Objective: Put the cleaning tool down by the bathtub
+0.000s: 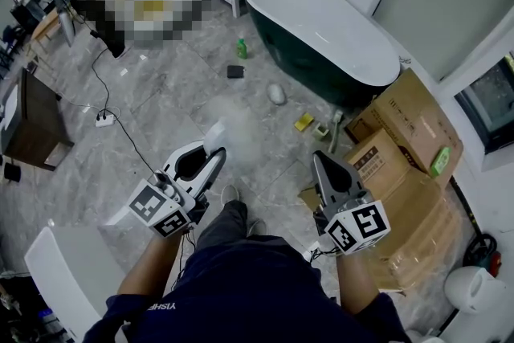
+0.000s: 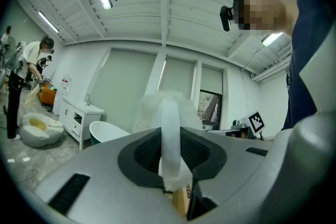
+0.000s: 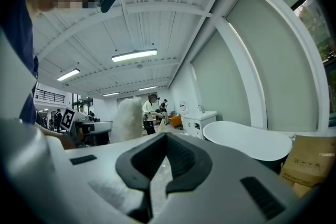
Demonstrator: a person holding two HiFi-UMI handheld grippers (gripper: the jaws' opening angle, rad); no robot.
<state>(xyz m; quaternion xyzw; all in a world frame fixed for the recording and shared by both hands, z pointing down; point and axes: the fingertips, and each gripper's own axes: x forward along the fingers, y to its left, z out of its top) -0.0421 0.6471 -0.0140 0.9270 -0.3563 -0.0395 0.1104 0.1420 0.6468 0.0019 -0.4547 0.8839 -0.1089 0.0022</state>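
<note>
the cleaning tool (image 1: 230, 127), a fluffy white duster on a white handle, is up off the floor (image 1: 161, 100) in your left hand-held gripper (image 1: 214, 163); its jaws are partly closed and pinch the handle, with the fluffy head sticking out ahead; it is well short of the bathtub (image 1: 321, 20), which stands farther on by the wall; your right hand-held gripper (image 1: 323, 163) is beside it, jaws drawn together with nothing between them; a green bottle (image 1: 241, 48) and a yellow sponge (image 1: 303, 122) lie near the bathtub; cardboard boxes (image 1: 401, 140) sit at its right end.
</note>
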